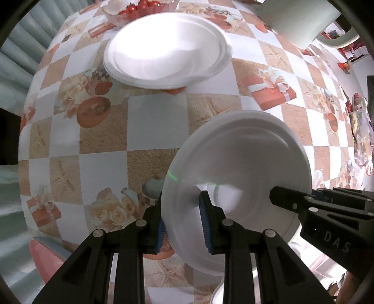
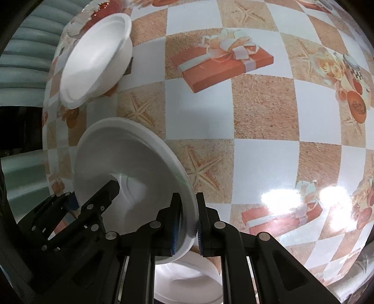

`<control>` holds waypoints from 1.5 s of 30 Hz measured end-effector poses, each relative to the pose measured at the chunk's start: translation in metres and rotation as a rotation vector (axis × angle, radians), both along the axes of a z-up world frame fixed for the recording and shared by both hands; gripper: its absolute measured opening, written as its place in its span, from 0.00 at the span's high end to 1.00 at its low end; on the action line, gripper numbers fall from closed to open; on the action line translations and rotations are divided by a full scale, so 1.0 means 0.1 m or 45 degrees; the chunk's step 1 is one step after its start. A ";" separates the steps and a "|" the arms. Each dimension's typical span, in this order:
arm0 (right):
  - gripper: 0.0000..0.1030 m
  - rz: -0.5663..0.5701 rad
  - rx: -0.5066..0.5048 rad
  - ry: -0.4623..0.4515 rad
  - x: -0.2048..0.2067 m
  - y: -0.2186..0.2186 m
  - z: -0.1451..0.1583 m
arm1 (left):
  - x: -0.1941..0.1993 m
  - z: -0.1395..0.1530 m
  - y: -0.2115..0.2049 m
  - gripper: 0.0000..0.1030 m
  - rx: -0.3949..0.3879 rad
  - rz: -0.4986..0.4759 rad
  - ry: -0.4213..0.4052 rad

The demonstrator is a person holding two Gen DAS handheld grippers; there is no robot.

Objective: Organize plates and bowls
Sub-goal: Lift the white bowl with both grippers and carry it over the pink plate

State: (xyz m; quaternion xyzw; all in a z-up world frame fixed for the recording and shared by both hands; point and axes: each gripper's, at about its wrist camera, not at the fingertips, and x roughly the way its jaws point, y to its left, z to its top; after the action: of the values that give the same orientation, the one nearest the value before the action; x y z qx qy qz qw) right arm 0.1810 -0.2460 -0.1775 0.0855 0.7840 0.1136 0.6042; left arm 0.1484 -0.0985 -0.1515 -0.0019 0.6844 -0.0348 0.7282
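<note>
Both claws, left (image 1: 183, 228) and right (image 2: 188, 224), grip one white bowl (image 1: 238, 177); two bowls (image 1: 167, 50) sit stacked beyond.

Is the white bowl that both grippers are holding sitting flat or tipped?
Tipped. The white bowl stands on edge above the tablecloth, left gripper and right gripper pinching opposite rims.

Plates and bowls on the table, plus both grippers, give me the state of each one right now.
Held plate: tilted on edge, off the tablecloth, gripped on opposite rims.
Left gripper: shut on the held plate's rim.
Right gripper: shut on the held plate's rim.
Far stack: white dishes nested, resting upright on the table.
Glass bowl: upright, holds red tomatoes.
Lower dish: lying below the held plate, mostly hidden.
</note>
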 end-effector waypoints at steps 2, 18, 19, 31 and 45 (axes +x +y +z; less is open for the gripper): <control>0.87 0.002 0.008 -0.015 0.00 0.01 0.08 | -0.02 0.09 0.00 0.72 0.001 -0.003 -0.013; 0.87 -0.012 0.021 -0.148 -0.22 -0.10 0.83 | -0.37 0.91 0.02 0.77 -0.039 -0.081 -0.163; 0.87 -0.021 0.022 -0.150 -0.24 -0.13 0.87 | -0.38 0.92 0.01 0.78 -0.055 -0.083 -0.168; 0.87 -0.093 -0.009 -0.124 -0.81 -0.30 1.09 | -0.86 0.99 -0.20 0.79 -0.067 -0.301 -0.150; 0.85 -0.125 -0.099 -0.071 -1.19 -0.41 0.94 | -1.07 0.73 -0.37 0.78 -0.081 -0.396 -0.042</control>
State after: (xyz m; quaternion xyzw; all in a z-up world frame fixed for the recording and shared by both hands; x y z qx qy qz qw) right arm 0.0617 -0.2869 -0.0840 0.0972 0.7656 0.0558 0.6334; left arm 0.0414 -0.1350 -0.0788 0.0818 0.6631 -0.1688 0.7247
